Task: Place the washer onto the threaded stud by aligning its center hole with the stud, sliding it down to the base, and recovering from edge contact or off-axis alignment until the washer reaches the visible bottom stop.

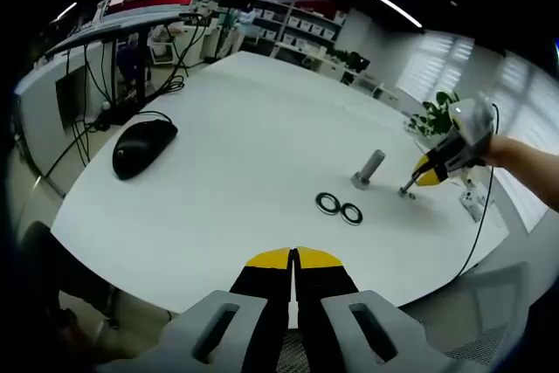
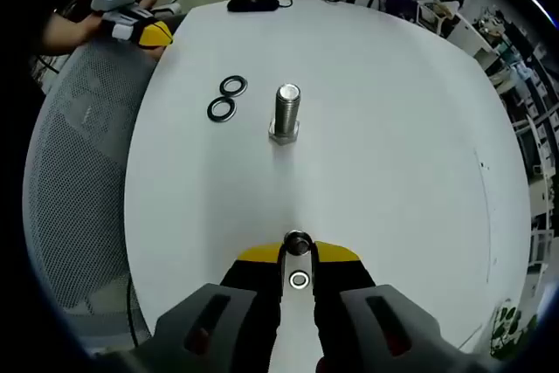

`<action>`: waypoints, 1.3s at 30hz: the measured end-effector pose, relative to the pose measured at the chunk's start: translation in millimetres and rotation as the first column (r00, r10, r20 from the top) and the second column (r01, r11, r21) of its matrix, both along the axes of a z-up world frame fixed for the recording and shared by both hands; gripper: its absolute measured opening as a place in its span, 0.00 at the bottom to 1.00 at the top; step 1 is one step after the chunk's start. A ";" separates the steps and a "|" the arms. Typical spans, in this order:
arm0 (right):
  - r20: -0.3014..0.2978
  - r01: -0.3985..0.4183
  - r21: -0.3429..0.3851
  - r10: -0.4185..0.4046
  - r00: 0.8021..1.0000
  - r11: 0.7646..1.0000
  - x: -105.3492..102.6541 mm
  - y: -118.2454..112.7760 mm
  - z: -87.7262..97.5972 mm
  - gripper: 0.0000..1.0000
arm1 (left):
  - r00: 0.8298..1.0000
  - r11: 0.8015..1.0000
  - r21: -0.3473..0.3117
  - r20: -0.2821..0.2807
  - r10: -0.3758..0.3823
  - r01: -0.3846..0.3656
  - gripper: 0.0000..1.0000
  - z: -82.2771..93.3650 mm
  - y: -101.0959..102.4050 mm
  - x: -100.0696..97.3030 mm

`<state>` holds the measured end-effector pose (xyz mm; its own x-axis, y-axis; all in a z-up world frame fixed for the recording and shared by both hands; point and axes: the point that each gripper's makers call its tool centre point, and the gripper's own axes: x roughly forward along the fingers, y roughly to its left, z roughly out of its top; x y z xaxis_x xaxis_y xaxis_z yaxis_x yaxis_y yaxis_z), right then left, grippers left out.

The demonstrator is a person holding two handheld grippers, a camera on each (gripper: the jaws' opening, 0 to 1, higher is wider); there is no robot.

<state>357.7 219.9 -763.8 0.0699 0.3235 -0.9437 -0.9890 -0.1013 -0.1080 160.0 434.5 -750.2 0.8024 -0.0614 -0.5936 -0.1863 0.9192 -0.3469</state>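
Note:
The threaded stud (image 2: 286, 113) stands upright on its hex base on the white table (image 2: 393, 128); it appears again as the stud (image 1: 371, 168). Two black washers (image 2: 227, 99) lie flat left of it, touching each other, also seen as washers (image 1: 340, 209). My right gripper (image 2: 298, 246) is shut on a small metal washer (image 2: 298, 242) at its yellow tips, low over the table and short of the stud. From the left gripper view, the right gripper (image 1: 409, 188) sits just right of the stud. My left gripper (image 1: 293, 259) is shut with nothing in it, near the table's edge.
A black mouse (image 1: 142, 146) with its cable lies at the table's left. A mesh chair back (image 2: 79, 172) stands against the table edge. A small white device (image 1: 472, 203) and a plant (image 1: 437, 115) are at the right. A person's hand (image 1: 524, 163) holds the right gripper.

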 end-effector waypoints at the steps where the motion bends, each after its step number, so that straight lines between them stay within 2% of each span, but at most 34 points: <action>1: -0.004 -0.001 -0.003 0.001 1.000 1.000 -0.3 0.3 -1.6 0.14 | 1.000 1.000 0.000 0.000 0.000 0.000 0.00 -0.2 0.2 0.1; 6: -0.009 -0.009 -0.037 0.009 1.000 0.999 0.6 -0.2 -12.9 0.14 | 1.000 1.000 0.000 0.004 -0.001 0.001 0.00 0.4 0.2 0.5; 16: -0.011 -0.006 -0.048 0.006 1.000 0.999 -0.6 0.8 -27.4 0.14 | 1.000 1.000 -0.003 0.002 0.000 0.000 0.00 -0.6 0.8 0.3; 26: -0.022 0.013 -0.054 -0.014 1.000 0.998 -0.2 2.2 -26.6 0.14 | 1.000 1.000 -0.003 0.005 0.000 0.000 0.00 0.0 0.7 0.4; 34: -0.042 0.037 -0.065 -0.040 0.998 0.997 -4.3 -12.1 -27.6 0.20 | 1.000 1.000 -0.002 0.007 0.000 0.000 0.00 0.3 0.8 0.3; 39: -0.053 0.071 -0.069 -0.075 0.996 0.995 1.0 -26.7 -27.5 0.22 | 1.000 1.000 -0.002 0.005 0.000 0.000 0.00 0.2 0.8 0.4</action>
